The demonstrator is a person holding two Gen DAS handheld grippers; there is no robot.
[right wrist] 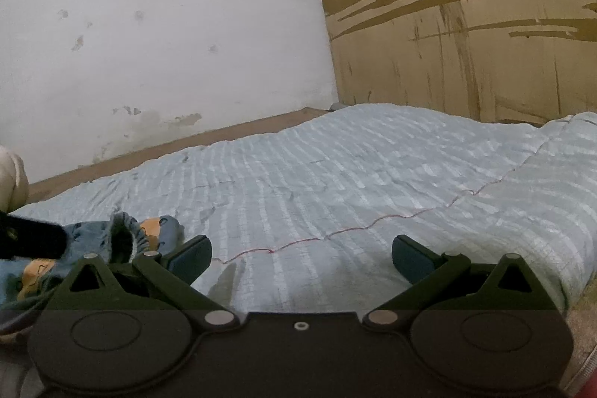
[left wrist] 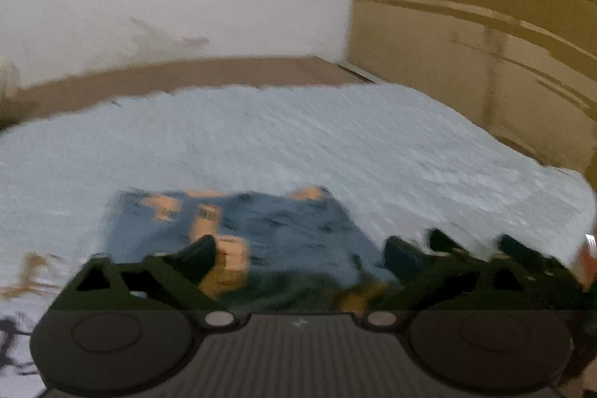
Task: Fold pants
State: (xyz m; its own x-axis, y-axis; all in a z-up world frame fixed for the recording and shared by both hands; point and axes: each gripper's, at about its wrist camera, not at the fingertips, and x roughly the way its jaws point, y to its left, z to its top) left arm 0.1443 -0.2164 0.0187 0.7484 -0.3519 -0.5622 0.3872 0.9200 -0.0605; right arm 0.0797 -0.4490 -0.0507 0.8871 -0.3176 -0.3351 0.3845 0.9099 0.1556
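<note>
Small blue pants (left wrist: pixel 238 230) with orange patches lie bunched on the light blue bedspread (left wrist: pixel 298 137). My left gripper (left wrist: pixel 298 254) is open, its fingers straddling the near part of the pants; the view is blurred. In the right wrist view the pants (right wrist: pixel 119 237) lie at the far left, waistband raised. My right gripper (right wrist: pixel 302 256) is open and empty over bare bedspread (right wrist: pixel 335 181), just right of the pants. A dark gripper part (right wrist: pixel 33 241) reaches in from the left over the pants.
A white wall (right wrist: pixel 168 25) stands behind the bed, with a brown strip (right wrist: pixel 186 140) along its base. A worn wooden panel (right wrist: pixel 466 25) stands at the right. A thin red thread (right wrist: pixel 373 222) lies across the bedspread. The bed edge drops at the right (right wrist: pixel 574 286).
</note>
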